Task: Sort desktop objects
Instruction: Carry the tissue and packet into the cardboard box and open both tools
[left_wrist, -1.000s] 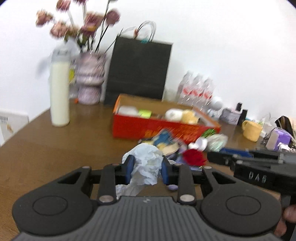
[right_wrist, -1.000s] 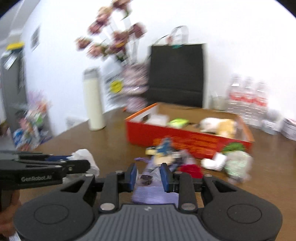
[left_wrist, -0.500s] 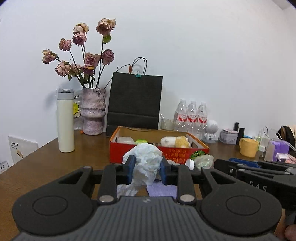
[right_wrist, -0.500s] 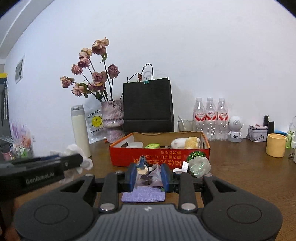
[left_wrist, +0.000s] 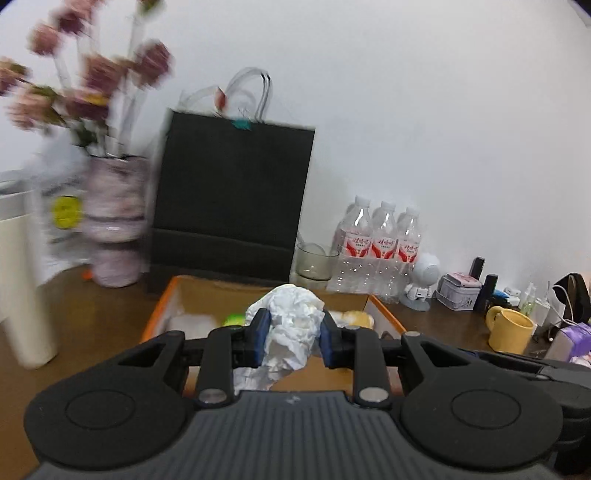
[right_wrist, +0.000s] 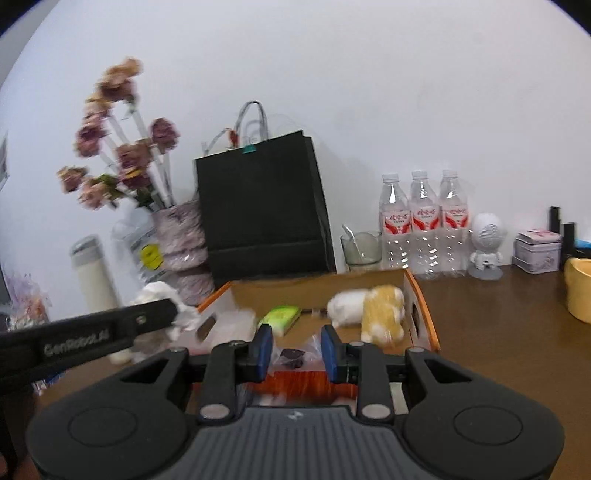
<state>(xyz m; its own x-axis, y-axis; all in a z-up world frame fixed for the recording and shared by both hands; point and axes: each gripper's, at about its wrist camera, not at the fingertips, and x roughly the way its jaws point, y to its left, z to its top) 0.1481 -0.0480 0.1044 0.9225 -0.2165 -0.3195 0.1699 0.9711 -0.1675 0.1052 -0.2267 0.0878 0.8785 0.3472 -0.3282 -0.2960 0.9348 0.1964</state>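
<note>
Left hand-held gripper (left_wrist: 291, 338) clamped on crumpled tissue (left_wrist: 291, 325), poised over orange box (left_wrist: 384, 314) at 12 o'clock. Right hand-held gripper (right_wrist: 296, 349) pinching small clear packet (right_wrist: 295, 354). Advisable: clear box rim, release low inside.

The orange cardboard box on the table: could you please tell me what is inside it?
The orange cardboard box holds a white-and-yellow plush toy, a green packet and a pale, blurred item. The grippers cover its near part.
</note>
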